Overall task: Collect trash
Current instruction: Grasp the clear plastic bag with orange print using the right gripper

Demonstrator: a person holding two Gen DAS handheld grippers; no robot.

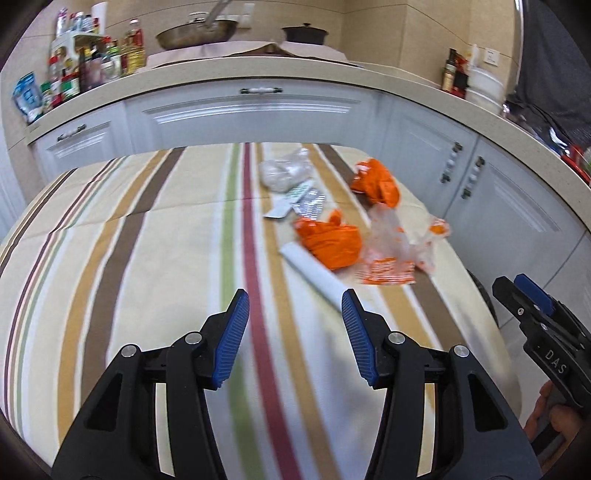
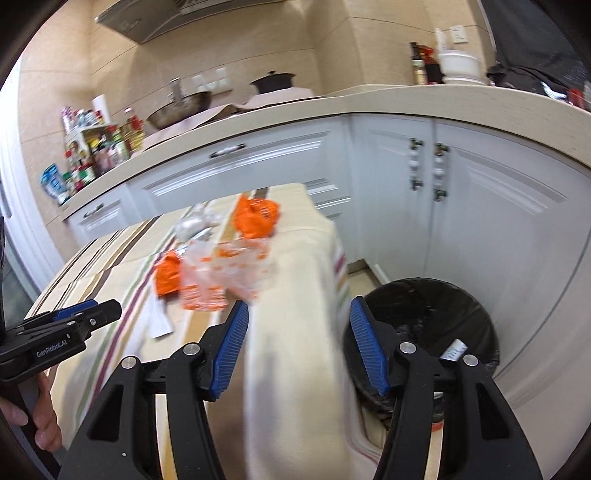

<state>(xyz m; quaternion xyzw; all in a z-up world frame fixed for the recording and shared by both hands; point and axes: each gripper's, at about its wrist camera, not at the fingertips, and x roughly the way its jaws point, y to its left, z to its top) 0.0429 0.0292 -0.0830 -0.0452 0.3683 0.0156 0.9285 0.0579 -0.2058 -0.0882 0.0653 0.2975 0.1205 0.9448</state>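
Trash lies on the right part of a striped tablecloth [image 1: 147,236]: two crumpled orange bags [image 1: 330,242] [image 1: 376,182], a clear wrapper with orange print [image 1: 391,254], a white paper roll [image 1: 314,271], blister packs [image 1: 308,203] and a clear plastic bag [image 1: 284,170]. My left gripper [image 1: 295,321] is open and empty above the cloth, short of the paper roll. My right gripper [image 2: 299,328] is open and empty over the table's right corner; it also shows in the left wrist view [image 1: 524,295]. A black-lined bin [image 2: 424,325] stands on the floor right of the table.
White kitchen cabinets [image 1: 251,114] and a beige counter [image 1: 258,72] wrap around behind the table. On the counter are bottles and jars [image 1: 92,62], a wok [image 1: 195,31] and a dark pot [image 1: 304,33]. The bin holds a small white item [image 2: 454,349].
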